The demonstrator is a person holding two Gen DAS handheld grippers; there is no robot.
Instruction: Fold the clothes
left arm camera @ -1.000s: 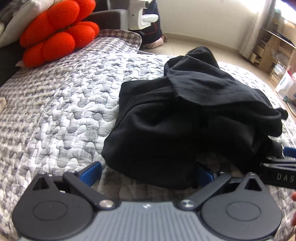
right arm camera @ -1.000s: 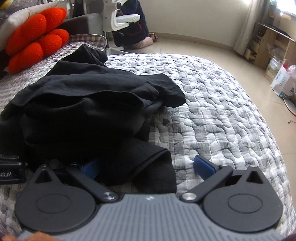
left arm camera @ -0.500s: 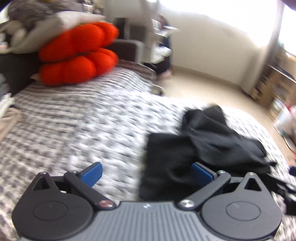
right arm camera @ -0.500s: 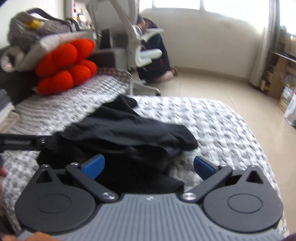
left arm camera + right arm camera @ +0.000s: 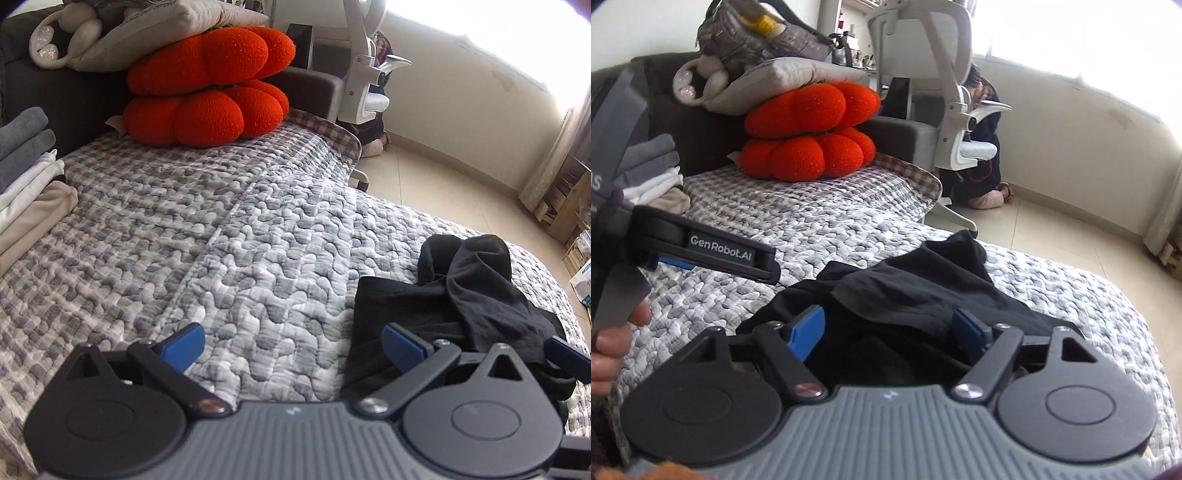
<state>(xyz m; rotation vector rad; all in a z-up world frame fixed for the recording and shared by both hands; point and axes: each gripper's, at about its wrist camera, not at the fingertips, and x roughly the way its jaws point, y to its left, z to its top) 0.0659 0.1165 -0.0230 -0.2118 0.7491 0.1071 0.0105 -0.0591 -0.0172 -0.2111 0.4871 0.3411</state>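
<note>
Grey-and-white quilted bedding [image 5: 258, 258] is covering the bed, with orange cushions [image 5: 207, 92] being kept at its far end and a pile of folded clothes [image 5: 26, 177] at the far left. A crumpled black garment [image 5: 923, 295] is lying on the near right part of the quilt. The left gripper [image 5: 291, 347] is being held wide open above bare quilt, gripping nothing. The right gripper [image 5: 890, 332] is also being held open, with black cloth lying between its blue pads [image 5: 807, 332], not pinched.
</note>
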